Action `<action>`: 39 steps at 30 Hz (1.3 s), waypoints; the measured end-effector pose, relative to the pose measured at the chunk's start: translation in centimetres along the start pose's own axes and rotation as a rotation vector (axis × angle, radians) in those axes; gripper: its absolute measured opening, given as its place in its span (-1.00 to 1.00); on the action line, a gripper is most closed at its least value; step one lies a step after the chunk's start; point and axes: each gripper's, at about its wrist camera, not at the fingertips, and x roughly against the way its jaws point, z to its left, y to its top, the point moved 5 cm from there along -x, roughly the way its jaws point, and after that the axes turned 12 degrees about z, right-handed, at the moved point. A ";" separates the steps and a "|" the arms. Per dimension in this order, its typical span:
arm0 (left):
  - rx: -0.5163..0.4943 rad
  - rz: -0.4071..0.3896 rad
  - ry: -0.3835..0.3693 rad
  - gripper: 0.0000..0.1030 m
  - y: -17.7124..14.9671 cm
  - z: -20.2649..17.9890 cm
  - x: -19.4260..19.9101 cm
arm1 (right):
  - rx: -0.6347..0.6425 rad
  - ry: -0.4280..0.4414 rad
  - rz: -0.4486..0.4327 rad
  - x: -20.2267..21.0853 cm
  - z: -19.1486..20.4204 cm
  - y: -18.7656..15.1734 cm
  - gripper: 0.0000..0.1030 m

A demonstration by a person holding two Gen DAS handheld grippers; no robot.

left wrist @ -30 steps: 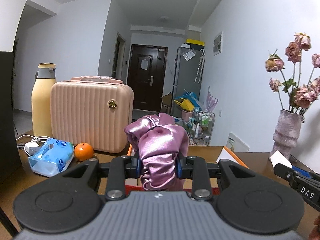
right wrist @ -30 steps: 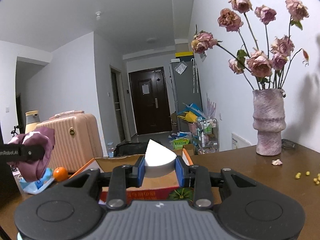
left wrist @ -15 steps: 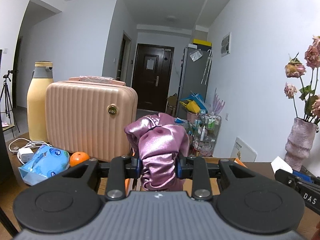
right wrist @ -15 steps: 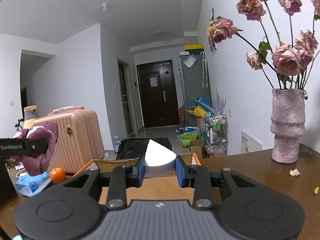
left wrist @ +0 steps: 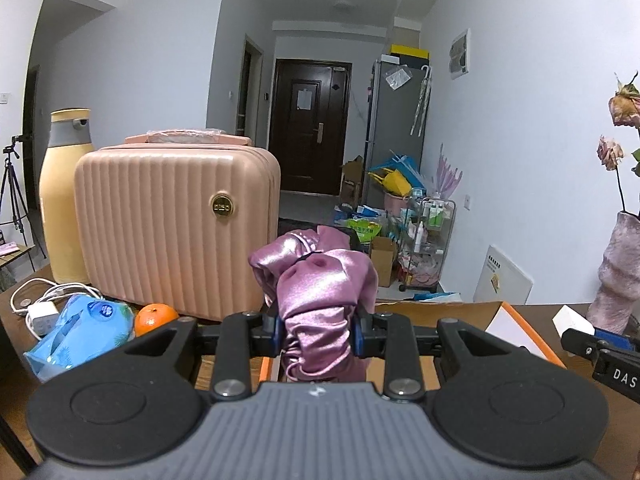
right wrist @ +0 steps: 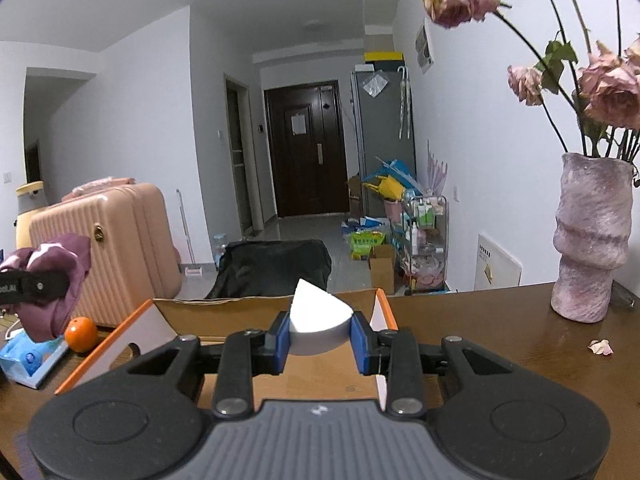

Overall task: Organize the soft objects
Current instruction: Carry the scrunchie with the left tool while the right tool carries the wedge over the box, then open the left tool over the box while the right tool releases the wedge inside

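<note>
Cardboard box (right wrist: 224, 314) stands open, its inside hidden by hand-held grippers.

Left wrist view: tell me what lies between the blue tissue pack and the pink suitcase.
In the left wrist view, an orange sits on the table between the blue tissue pack and the pink suitcase, in front of the suitcase's lower edge.

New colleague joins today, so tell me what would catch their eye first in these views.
The shiny purple satin cloth bunched in the shut left gripper stands out most. Next, the white foam wedge clamped in the right gripper, above the open cardboard box. The pink ribbed suitcase stands behind, left.
</note>
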 end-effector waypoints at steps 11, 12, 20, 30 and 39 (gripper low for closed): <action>-0.073 0.064 0.004 -0.41 0.1 -1.3 -3.8 | 0.060 -0.014 0.082 -3.9 0.6 0.4 -0.40; -0.076 0.074 0.006 -0.41 0.0 -1.3 -4.3 | 0.062 -0.015 0.090 -4.2 0.6 0.3 -0.40; -0.089 0.152 -0.010 -0.41 -1.3 -1.3 -6.7 | 0.070 -0.006 0.127 -5.5 1.1 -0.8 -0.40; -0.065 0.115 0.018 1.00 -1.2 -1.3 -6.1 | 0.082 -0.028 0.100 -5.3 1.5 -0.8 0.83; -0.056 0.058 0.043 1.00 -0.8 -1.3 -4.9 | 0.051 -0.072 0.054 -4.6 0.9 -0.4 1.00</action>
